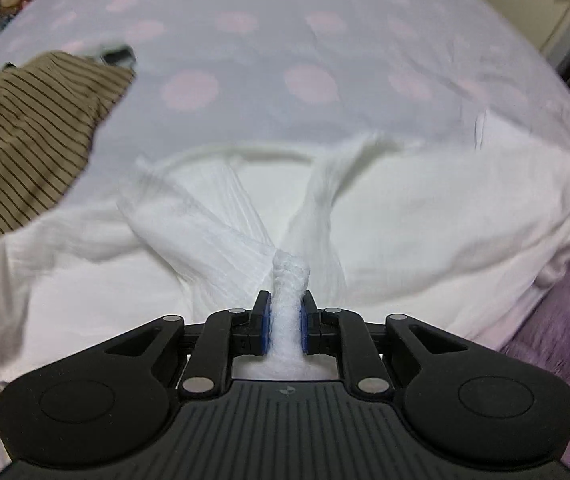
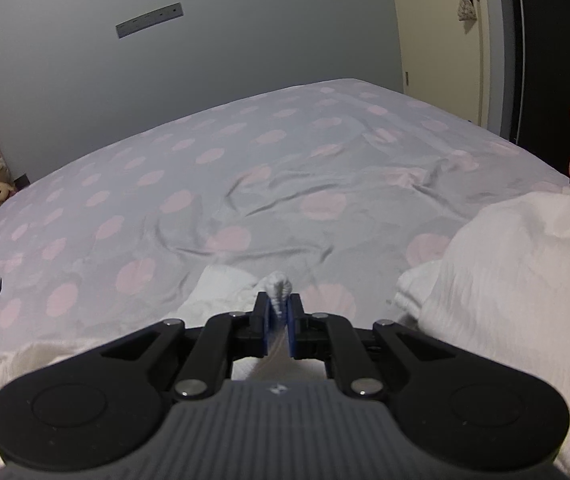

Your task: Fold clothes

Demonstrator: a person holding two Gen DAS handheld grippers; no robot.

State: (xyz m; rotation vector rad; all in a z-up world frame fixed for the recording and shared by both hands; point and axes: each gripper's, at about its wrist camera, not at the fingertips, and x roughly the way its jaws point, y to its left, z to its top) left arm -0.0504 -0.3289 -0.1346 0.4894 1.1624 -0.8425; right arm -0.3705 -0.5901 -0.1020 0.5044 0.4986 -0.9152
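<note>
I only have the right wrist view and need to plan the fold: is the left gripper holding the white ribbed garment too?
Observer: Yes. The left gripper is shut on a bunched pinch of the white ribbed garment.
Operator: Is anything lying on that garment near it?
Observer: A brown striped cloth lies at the left of its view, overlapping the garment's edge.
Operator: Anything on the other side?
Observer: A fuzzy purple fabric sits at the lower right, beside the garment.
</note>
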